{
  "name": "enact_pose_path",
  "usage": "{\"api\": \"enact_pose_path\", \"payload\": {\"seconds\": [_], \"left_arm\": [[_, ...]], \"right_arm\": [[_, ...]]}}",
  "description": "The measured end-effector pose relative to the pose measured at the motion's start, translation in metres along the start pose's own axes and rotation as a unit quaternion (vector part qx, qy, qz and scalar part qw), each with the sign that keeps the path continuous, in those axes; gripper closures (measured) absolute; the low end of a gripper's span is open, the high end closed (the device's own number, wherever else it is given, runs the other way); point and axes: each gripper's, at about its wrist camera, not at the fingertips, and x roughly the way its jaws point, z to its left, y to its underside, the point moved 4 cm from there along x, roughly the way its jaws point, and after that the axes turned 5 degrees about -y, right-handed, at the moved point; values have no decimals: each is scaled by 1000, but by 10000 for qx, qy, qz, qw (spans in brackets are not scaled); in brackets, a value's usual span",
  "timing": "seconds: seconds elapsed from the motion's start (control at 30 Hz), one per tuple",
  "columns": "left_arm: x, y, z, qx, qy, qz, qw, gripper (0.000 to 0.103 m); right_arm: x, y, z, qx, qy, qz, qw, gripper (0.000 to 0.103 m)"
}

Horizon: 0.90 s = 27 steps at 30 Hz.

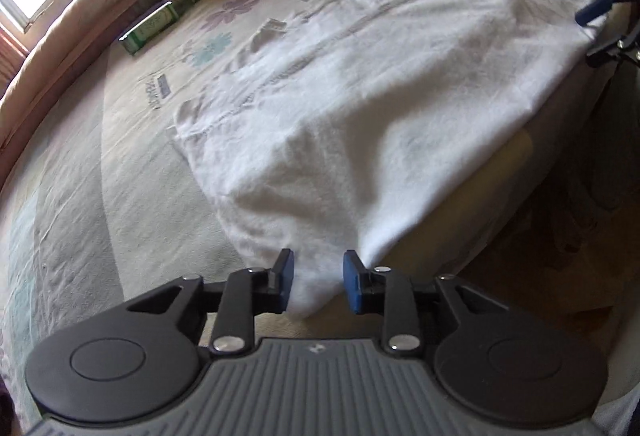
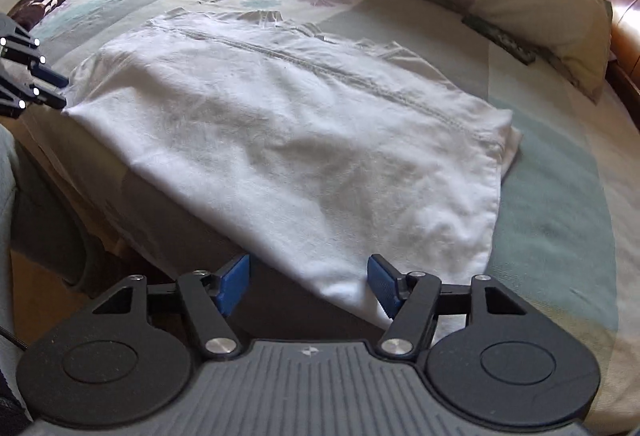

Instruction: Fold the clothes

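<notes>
White garment (image 2: 288, 140) flat on bed (image 2: 560, 220); both hand-held grippers (image 1: 318, 282) (image 2: 308, 286) apart, corners between, unclamped.

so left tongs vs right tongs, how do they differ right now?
Left tongs stand narrower than right tongs. The shirt corner fills the left gap between the pads; the right pair has cloth only at one pad, with dark gap beside it. Shared: both are open, at near corners of the shirt on the bed, pointing down.
</notes>
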Motion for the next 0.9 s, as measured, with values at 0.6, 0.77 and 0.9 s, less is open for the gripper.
{"api": "enact_pose_path", "payload": {"seconds": [0.6,0.77,0.9], "left_arm": [[11,-49,-29,-1076,426,-573,9916,29],[18,-89,-13,-1491,421,-950,9833,21],[51,-101,-15,-1762,438,-795,9801,21]], "right_arm": [[-7,-23,-6,842,396,-855,9920,17],[-5,-59,-21,1183,263,-1333,9836,12],[20,-73,-32,1405,161,-1283,9816,12]]}}
